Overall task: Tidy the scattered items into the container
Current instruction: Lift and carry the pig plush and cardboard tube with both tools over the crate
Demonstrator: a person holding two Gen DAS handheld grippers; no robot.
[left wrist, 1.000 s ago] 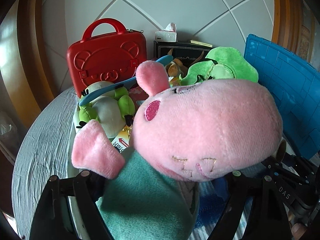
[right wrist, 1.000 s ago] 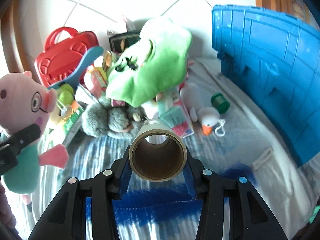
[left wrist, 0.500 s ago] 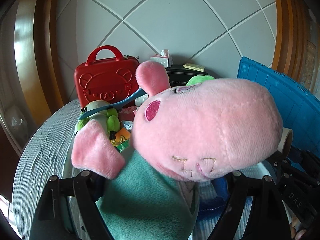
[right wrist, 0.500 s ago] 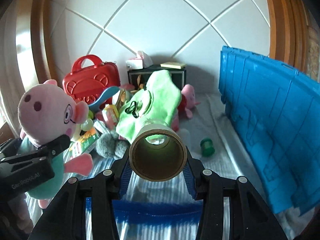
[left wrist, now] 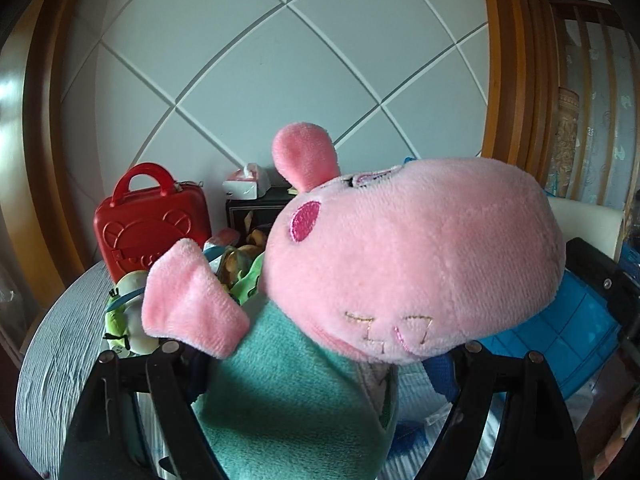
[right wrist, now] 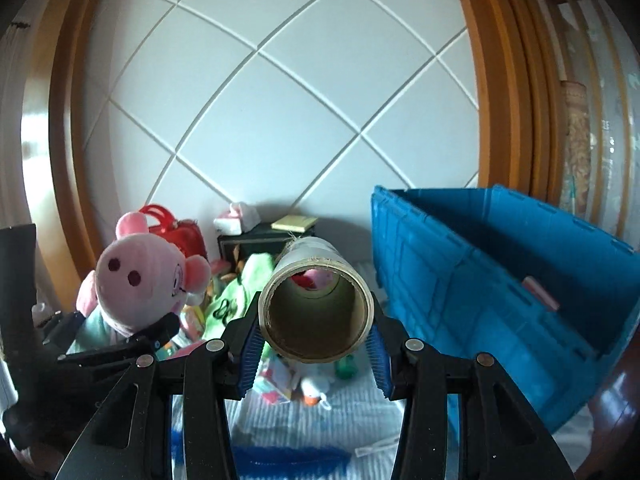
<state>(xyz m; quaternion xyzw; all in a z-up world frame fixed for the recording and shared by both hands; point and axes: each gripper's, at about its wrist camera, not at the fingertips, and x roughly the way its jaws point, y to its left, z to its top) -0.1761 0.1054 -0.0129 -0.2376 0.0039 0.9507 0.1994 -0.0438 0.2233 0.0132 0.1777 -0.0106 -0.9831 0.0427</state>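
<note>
Two loads were in the air at once: the left gripper (left wrist: 320, 354) was clamped on a pig plush (left wrist: 400, 264) around its green body, and the right gripper (right wrist: 316, 344) was pinching a tape roll (right wrist: 316, 312) across its outer wall, bore facing the camera. Both items were held clear of the table (left wrist: 60, 344), which has a striped cloth. Step in hand looked like transport: picked, not yet dropped. The blue crate (right wrist: 500, 280) stood on the right side of the table, open top, tall ribbed wall toward the grippers; something pale lay inside near its far wall, too small to identify. The crate was just beside the right gripper, so my call was the roll goes first: move it across the near rim, then spread the fingers. The pig was farther off, on the left side by the pile; it would need a longer carry across and enough height to clear the rim. Risk: both grippers converging on the same opening. A heap of toys (right wrist: 240, 300) remained at the back of the table near a red case (left wrist: 152, 220) and a black box (right wrist: 264, 242), plus a small duck (right wrist: 314, 390) at the near middle, so plenty was left to do.
</note>
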